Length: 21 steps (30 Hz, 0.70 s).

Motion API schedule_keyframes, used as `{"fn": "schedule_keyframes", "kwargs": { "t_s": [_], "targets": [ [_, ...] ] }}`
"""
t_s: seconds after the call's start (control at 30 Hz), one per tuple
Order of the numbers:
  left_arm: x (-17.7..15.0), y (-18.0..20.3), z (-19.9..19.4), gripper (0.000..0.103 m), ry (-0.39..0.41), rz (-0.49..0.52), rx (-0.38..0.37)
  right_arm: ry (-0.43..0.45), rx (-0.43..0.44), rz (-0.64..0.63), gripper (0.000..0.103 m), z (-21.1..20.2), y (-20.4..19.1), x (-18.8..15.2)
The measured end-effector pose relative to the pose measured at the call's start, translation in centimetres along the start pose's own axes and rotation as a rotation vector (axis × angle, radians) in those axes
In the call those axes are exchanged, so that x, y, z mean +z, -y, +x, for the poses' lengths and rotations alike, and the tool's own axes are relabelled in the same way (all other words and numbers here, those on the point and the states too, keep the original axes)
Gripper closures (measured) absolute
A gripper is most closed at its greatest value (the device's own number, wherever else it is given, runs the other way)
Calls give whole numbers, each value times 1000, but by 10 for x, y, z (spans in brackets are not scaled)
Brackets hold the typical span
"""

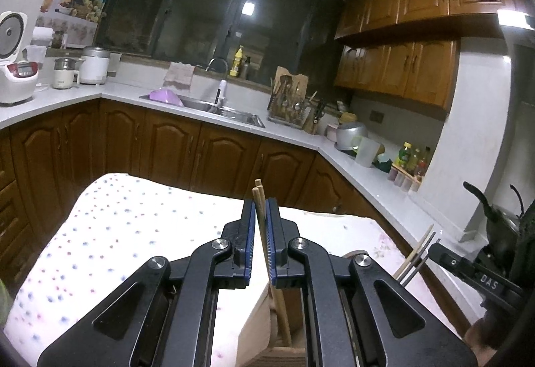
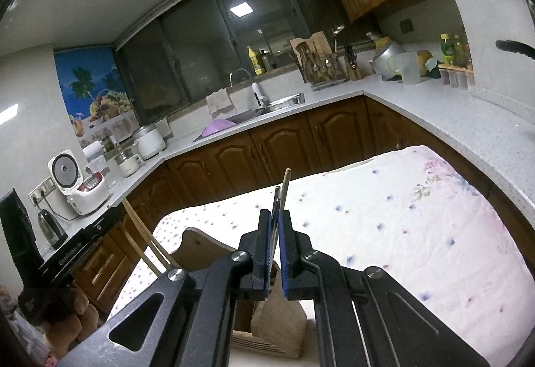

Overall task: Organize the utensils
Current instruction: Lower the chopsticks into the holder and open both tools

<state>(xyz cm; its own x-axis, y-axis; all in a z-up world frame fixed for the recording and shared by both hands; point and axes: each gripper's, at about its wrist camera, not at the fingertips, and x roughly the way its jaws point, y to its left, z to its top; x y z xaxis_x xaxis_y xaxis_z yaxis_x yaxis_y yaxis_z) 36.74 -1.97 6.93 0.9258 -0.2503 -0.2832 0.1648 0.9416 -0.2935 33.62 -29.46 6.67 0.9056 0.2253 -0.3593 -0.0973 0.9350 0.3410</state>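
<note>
- The left gripper (image 1: 260, 216) is clamped on a pair of wooden chopsticks (image 1: 260, 200), held upright so their lower ends run down into the wooden holder (image 1: 257, 330) below.
- The right gripper (image 2: 276, 226) pinches a second bundle (image 2: 280, 196) (one pale stick, one darker; how many in all I cannot tell), also steeply upright over the same holder (image 2: 284, 323).
- The holder stands on the dotted tablecloth (image 1: 117, 233), near its closer edge.
- Holding them vertically probably lets the sticks drop straight into the compartments; releasing looks like the next step.
</note>
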Motion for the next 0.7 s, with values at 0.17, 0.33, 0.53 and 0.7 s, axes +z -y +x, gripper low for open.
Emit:
{"fn": "schedule_keyframes", "kwargs": {
  "t_s": [0.17,0.33,0.53,0.7],
  "targets": [
    [1,-2,1,97,-16,2,-5,-5,0,1,97,2,0,0],
    [2,-3,-3,96,-21,16,-3,-9,14,17,89,2,3,-5],
    [2,-3,-8,81,-23,16,1,6,17,13,56,-4,1,-8],
    [1,-6,-18,49,-17,19,8,0,20,10,24,-9,0,-10]
  ]
}}
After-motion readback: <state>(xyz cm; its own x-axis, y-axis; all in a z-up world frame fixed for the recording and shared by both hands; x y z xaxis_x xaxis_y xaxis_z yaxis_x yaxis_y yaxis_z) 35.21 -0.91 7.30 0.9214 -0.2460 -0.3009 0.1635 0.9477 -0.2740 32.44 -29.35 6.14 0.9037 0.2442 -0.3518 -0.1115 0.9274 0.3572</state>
